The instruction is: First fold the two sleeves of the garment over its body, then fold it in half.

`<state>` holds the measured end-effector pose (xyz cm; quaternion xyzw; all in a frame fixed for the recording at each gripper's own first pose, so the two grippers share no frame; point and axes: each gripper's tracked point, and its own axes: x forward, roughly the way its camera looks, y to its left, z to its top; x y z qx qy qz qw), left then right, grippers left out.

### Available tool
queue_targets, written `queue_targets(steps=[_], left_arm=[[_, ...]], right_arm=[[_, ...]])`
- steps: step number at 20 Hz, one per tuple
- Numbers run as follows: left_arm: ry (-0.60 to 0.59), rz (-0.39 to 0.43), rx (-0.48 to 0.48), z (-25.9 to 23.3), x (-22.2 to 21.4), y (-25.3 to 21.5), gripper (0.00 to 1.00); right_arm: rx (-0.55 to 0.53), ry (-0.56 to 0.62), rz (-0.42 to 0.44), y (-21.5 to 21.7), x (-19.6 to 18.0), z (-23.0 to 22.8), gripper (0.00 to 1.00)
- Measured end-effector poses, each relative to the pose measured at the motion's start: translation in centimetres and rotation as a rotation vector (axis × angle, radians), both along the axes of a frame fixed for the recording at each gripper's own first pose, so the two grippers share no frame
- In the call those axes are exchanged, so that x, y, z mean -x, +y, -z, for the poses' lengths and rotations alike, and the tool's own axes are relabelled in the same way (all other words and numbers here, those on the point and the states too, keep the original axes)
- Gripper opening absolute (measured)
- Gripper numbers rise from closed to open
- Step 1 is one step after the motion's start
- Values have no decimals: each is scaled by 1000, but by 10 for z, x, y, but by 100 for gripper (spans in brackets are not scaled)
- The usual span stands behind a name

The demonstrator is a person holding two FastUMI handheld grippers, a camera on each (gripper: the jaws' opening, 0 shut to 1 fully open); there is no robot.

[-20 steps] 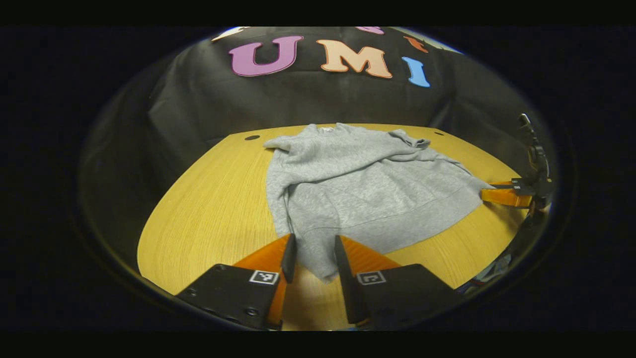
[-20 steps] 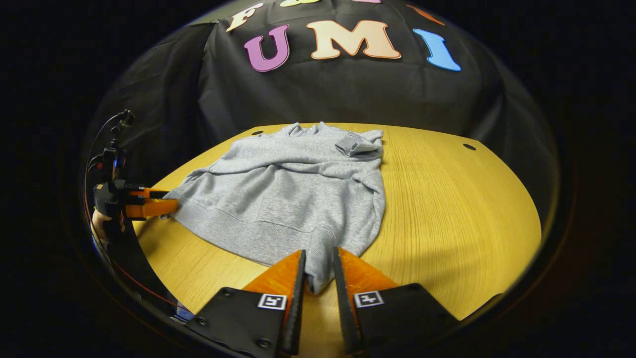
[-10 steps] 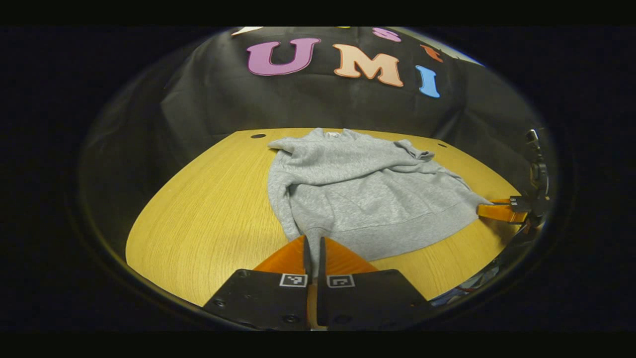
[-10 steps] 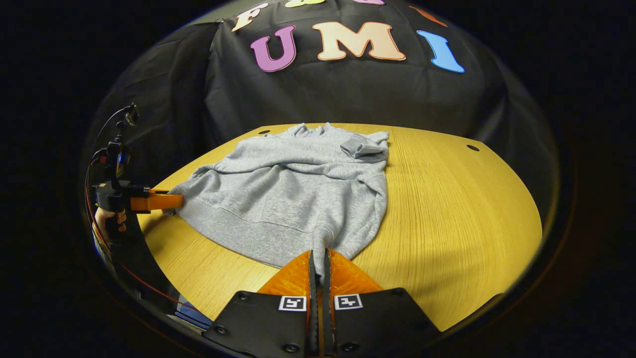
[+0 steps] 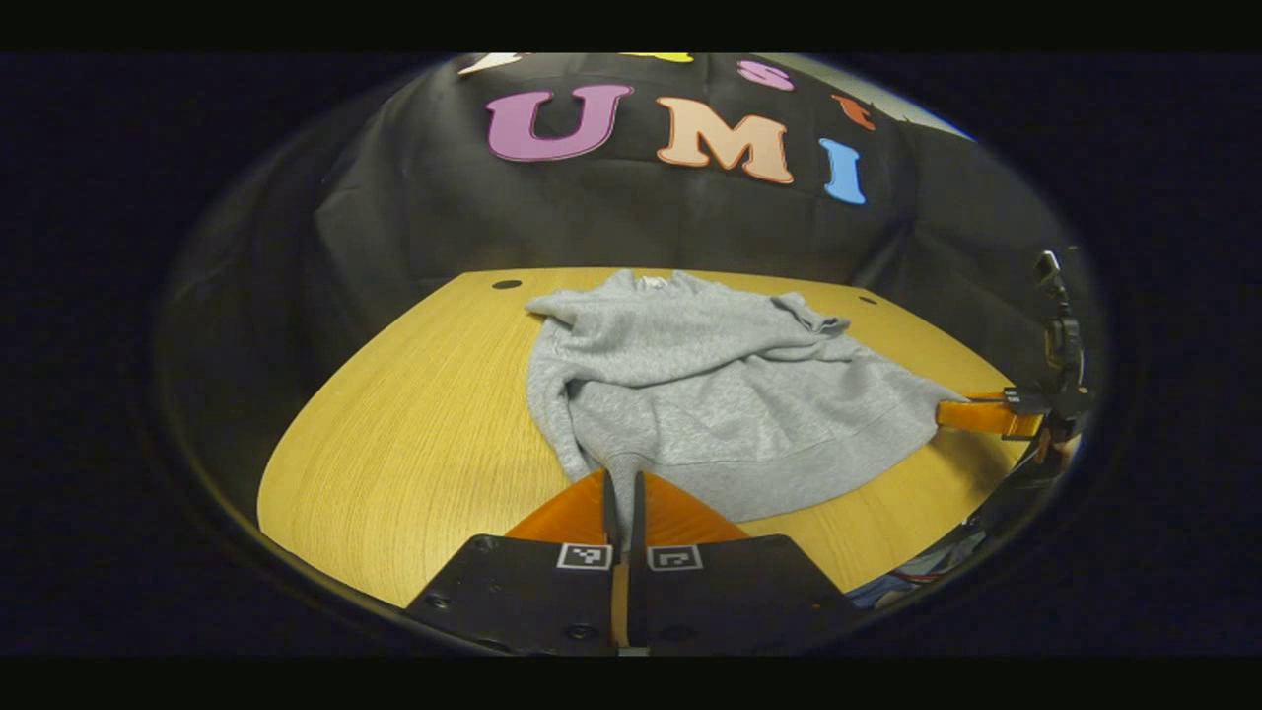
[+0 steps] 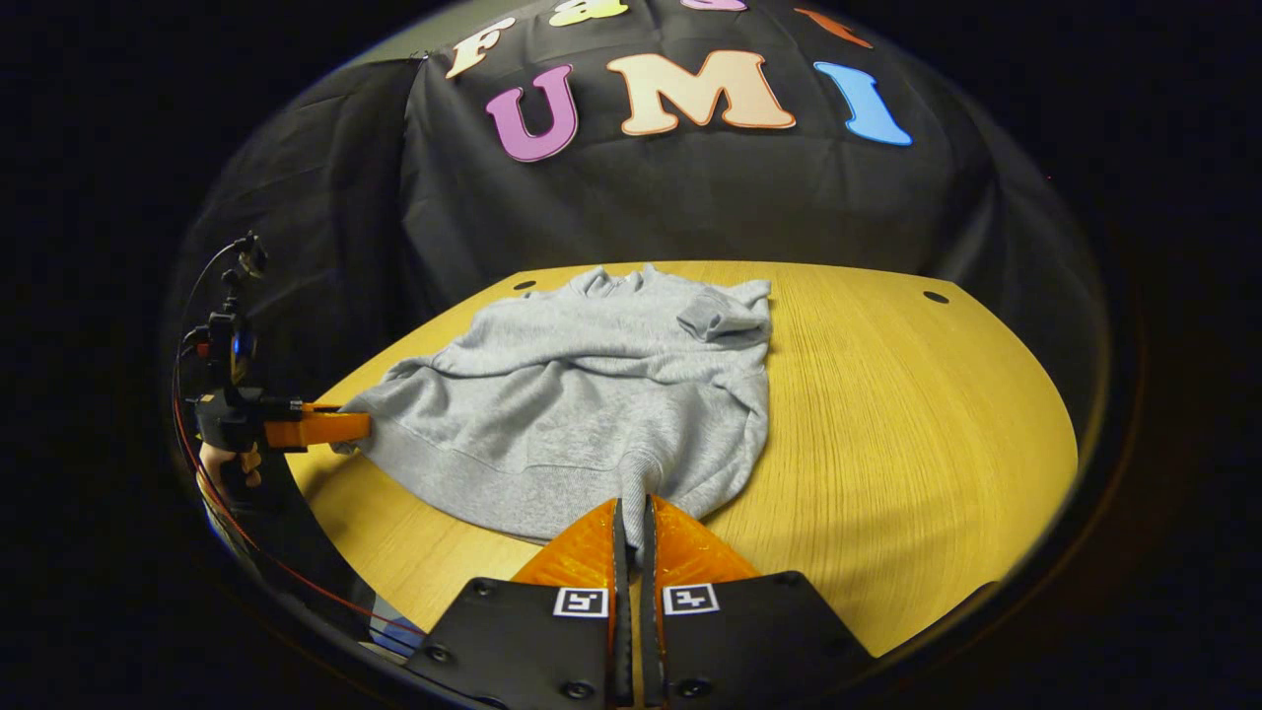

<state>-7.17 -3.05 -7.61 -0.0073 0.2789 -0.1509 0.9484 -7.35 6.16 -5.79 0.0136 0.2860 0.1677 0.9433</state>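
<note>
A grey sweatshirt [image 5: 710, 385] lies on the round wooden table [image 5: 414, 444], both sleeves folded over its body, collar at the far side. My left gripper [image 5: 621, 483] is shut on the sweatshirt's near hem corner. In the right gripper view the sweatshirt [image 6: 592, 394] spreads to the left, and my right gripper [image 6: 631, 513] is shut on its other hem corner. The left gripper [image 6: 350, 429] also appears at the left edge there, pinching its corner, held by a hand [image 6: 232, 468]. The right gripper [image 5: 951, 414] appears at the far right of the left gripper view.
The table [image 6: 907, 424] has bare wood to the right of the sweatshirt in the right gripper view and to its left in the left gripper view. Small dark holes [image 6: 934, 296] mark the tabletop near the far edge. Black cloth wall stands behind.
Both grippers went from open around the hem corners to shut on them. Since then the hem has lifted a little off the table at both corners.
</note>
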Motion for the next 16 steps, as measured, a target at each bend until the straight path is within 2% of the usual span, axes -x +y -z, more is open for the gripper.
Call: queue_targets(steps=[6, 10, 16], left_arm=[[-112, 5, 117, -54, -31, -14, 0], [-165, -22, 233, -85, -64, -18, 0], [-203, -69, 300, -112, -137, -27, 0]], right_arm=[[-82, -68, 13, 11, -33, -43, 6], [-118, -128, 42, 12, -73, -75, 6], [-121, -162, 94, 14, -151, -96, 6]])
